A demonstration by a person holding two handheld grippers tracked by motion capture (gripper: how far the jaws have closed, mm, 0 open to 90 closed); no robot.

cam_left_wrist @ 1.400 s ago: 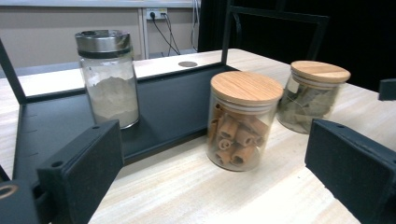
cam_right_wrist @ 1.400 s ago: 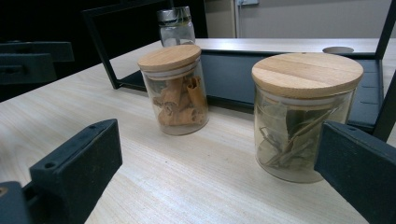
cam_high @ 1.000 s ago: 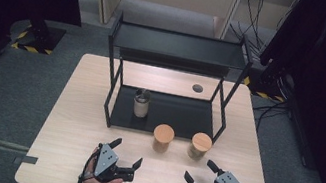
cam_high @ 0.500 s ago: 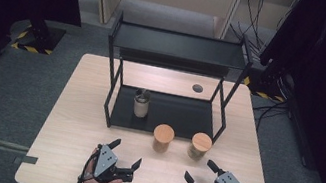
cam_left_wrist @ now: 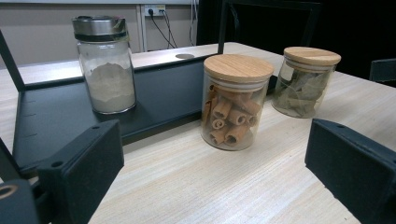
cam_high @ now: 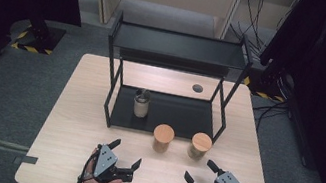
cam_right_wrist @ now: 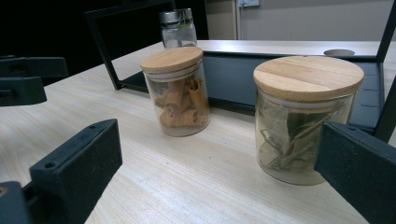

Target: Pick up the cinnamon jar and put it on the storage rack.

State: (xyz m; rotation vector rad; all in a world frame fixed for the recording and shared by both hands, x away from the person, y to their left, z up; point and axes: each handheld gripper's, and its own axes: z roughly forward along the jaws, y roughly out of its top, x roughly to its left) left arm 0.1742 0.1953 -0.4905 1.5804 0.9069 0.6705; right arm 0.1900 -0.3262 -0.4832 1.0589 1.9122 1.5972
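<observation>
Nothing has moved: both wide-open grippers (cam_high: 124, 155) (cam_high: 200, 170) sit near 2 jars (cam_high: 163, 138) (cam_high: 200, 146).

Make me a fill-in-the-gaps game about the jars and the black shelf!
1. The jar of cinnamon sticks has a lid made of ____.
2. The shaker of pale powder stands on the bottom tray of the black ____.
3. The jar of leaves stands on the ____, just in front of the rack's tray.
4. Both hand-held grippers, left and right, are ____.

Missing words: wood; rack; table; open
</observation>
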